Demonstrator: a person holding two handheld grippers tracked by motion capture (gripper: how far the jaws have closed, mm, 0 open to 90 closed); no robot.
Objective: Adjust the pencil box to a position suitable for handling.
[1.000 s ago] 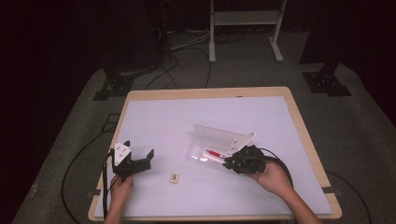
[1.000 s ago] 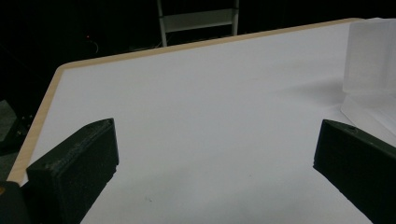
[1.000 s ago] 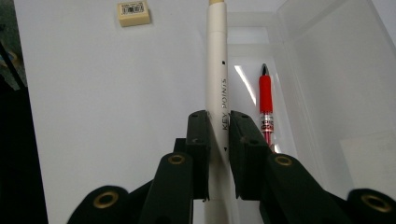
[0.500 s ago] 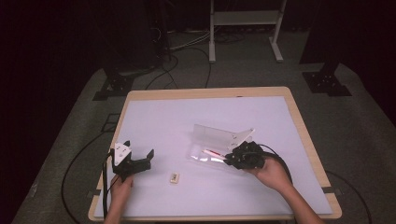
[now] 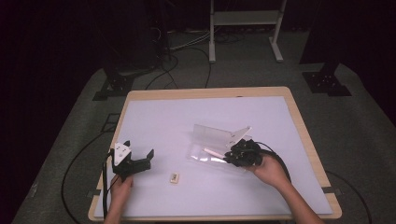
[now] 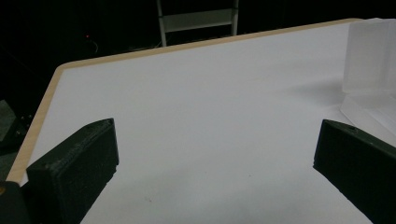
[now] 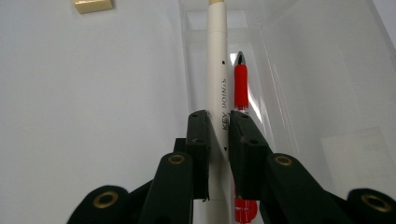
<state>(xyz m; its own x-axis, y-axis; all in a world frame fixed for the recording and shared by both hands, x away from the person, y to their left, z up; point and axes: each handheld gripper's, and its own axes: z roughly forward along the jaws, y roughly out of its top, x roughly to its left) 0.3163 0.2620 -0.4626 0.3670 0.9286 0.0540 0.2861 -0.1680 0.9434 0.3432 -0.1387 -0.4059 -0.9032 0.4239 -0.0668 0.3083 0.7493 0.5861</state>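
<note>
Pen handling: the white pen [image 7: 217, 88], marked "KEY POINTS", lies lengthwise in the clear plastic case [image 5: 212, 156], touching a red pen [image 7: 241, 86]. The right gripper [image 7: 218, 126] is clenched on the white barrel. Judged light, rigid and smooth, the barrel may slip or swivel; a mid-barrel hold looks best. The case appears thin and likely to slide. The left gripper [image 5: 135, 163] rests released, jaws wide, well apart from it. A small beige eraser [image 5: 174, 177] lies between them on the white tabletop [image 5: 177, 121]; the surrounding room is dark.
</note>
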